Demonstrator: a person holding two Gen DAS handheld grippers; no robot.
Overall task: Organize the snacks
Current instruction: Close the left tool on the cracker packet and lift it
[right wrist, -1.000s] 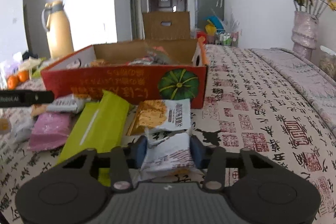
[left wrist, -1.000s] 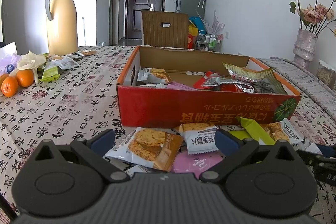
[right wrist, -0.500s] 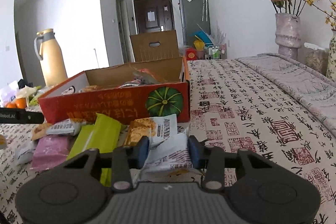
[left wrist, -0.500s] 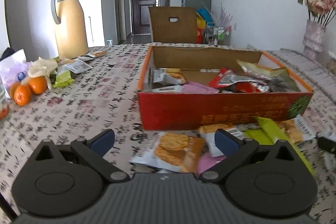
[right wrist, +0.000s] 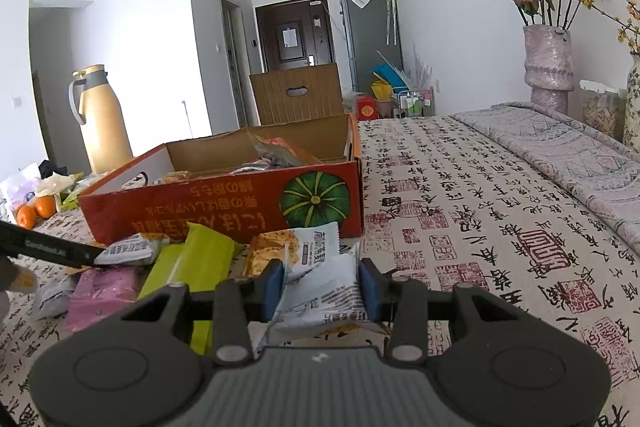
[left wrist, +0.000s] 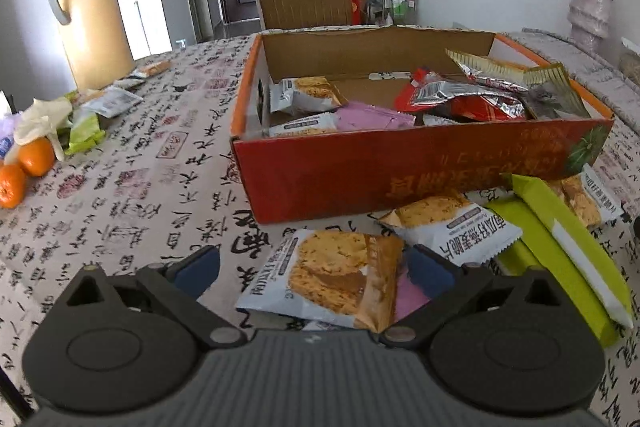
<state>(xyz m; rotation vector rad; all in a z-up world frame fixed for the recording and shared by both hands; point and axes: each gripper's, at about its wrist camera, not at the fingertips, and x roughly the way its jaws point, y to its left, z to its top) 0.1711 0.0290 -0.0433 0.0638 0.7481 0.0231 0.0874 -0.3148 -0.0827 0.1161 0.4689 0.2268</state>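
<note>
Packets (left wrist: 448, 227) crowd red box (left wrist: 400, 171); right hand-held gripper (right wrist: 322, 283) pinches white packet (right wrist: 324, 299), left (left wrist: 316, 267) wide.

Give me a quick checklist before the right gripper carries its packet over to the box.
1. Grip on the packet: ok. The right gripper is shut on the white snack packet, a blue finger on each side.
2. Packet clear of the table: cannot tell; its lower edge is hidden behind the gripper body.
3. Room in the box: ok. The red box is open on top, with bare cardboard showing at its back left.
4. Left gripper out of the way: ok. The left gripper is open, low over a biscuit packet in front of the box.
5. Path to the box: ok. Only flat packets, such as the green packet, lie between.
</note>
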